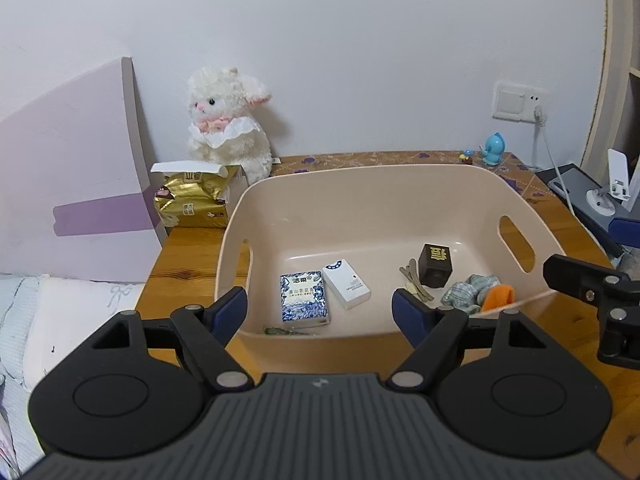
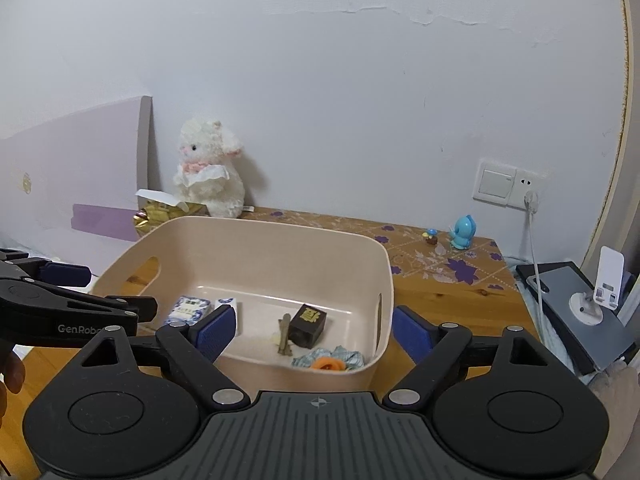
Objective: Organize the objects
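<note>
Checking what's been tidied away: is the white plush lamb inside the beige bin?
No, the plush lamb sits on the table against the wall, behind the beige bin.

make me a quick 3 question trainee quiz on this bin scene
1. True or false: the dark cube lies inside the bin.
2. Which sits beside the blue packet? A) white box B) plush lamb C) blue figurine
3. Fill in: both the left tongs and the right tongs are ____ and hold nothing.

Key: 1 true; 2 A; 3 open.
</note>
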Available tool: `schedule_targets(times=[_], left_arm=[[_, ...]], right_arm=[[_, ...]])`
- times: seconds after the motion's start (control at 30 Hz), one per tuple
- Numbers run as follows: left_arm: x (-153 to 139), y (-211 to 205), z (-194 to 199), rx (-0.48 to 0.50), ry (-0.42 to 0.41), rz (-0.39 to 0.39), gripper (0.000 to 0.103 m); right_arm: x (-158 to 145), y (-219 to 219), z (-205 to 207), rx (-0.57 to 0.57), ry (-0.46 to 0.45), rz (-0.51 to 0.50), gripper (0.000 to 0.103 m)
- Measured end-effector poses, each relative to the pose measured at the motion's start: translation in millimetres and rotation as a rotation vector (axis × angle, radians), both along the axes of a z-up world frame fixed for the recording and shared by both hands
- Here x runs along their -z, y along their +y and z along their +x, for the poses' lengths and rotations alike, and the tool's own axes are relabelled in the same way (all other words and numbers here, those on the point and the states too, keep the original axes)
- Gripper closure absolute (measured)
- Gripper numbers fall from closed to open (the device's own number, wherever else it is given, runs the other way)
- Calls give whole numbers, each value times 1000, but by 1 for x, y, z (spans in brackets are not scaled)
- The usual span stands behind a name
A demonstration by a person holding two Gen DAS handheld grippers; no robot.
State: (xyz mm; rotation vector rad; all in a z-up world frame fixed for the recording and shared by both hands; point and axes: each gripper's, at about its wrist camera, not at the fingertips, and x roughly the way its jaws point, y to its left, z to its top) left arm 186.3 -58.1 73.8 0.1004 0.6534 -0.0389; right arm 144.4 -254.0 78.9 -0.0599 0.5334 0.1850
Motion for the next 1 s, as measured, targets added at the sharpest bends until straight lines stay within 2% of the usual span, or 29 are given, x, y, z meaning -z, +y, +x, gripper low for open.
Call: schedule_targets(times=[0.33, 0.47, 0.63, 1.0], left_arm=[[-19, 7, -47, 4, -63, -29, 22], [-22, 8, -66, 6, -77, -35, 21], [-23, 10, -91, 13, -84, -46, 19], [-26, 17, -138, -2, -95, -38, 14]], right_arm=[[-6, -7, -42, 12, -30, 34, 15], [-9, -9, -60, 17, -47, 37, 12], [-8, -14, -80, 21, -50, 64, 9], [-16, -14, -127, 30, -108, 59, 2]])
